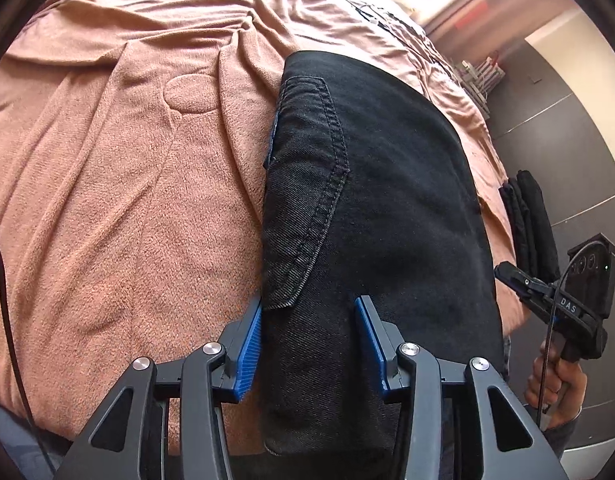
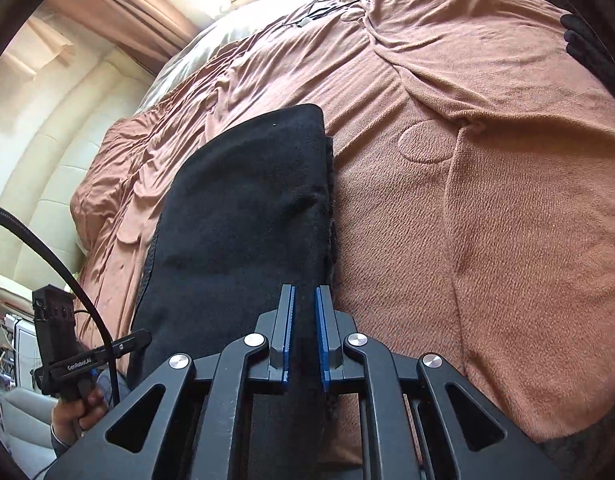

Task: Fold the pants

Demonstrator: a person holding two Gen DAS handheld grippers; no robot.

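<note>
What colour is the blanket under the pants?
The blanket is a brownish pink; the left wrist view shows it best.

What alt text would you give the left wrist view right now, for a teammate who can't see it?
Black pants, folded into a long strip with a stitched back pocket facing up, lie on a rumpled brown blanket. The left gripper hovers at their near end, its blue-padded fingers parted. At the right edge a hand holds the right gripper.
</note>
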